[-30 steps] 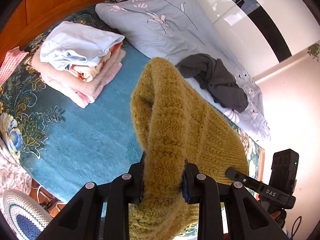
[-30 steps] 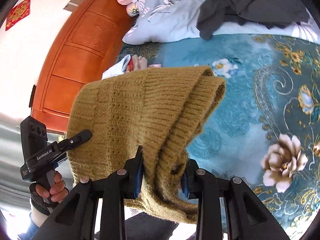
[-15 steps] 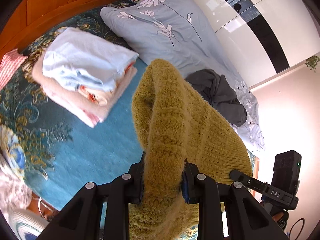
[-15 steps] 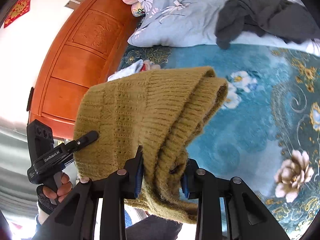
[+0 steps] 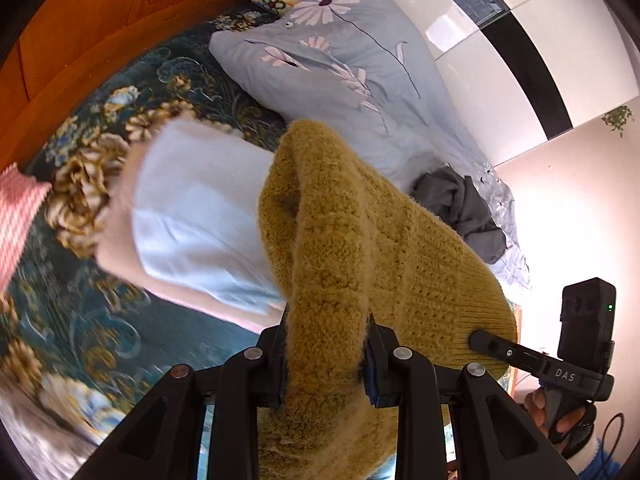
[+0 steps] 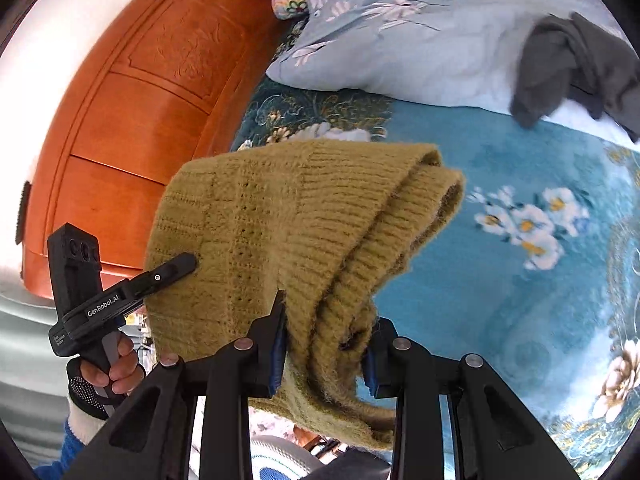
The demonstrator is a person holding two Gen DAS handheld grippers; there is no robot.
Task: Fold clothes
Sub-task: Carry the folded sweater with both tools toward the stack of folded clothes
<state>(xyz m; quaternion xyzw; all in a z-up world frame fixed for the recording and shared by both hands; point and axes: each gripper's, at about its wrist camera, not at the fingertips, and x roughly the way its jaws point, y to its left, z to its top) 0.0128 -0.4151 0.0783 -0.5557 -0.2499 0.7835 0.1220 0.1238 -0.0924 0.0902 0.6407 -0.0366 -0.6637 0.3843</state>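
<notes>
Left wrist view: both tilted-down grippers' fingers [image 5: 384, 364] clamped on mustard sweater [image 5: 340, 248] above bed [image 6: 520, 280].

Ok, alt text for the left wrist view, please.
The left gripper is clamped on a folded mustard knit sweater, held above a stack of folded clothes on a teal floral bedspread. The right gripper grips the sweater's other end; a grey garment lies on the blue duvet.
</notes>
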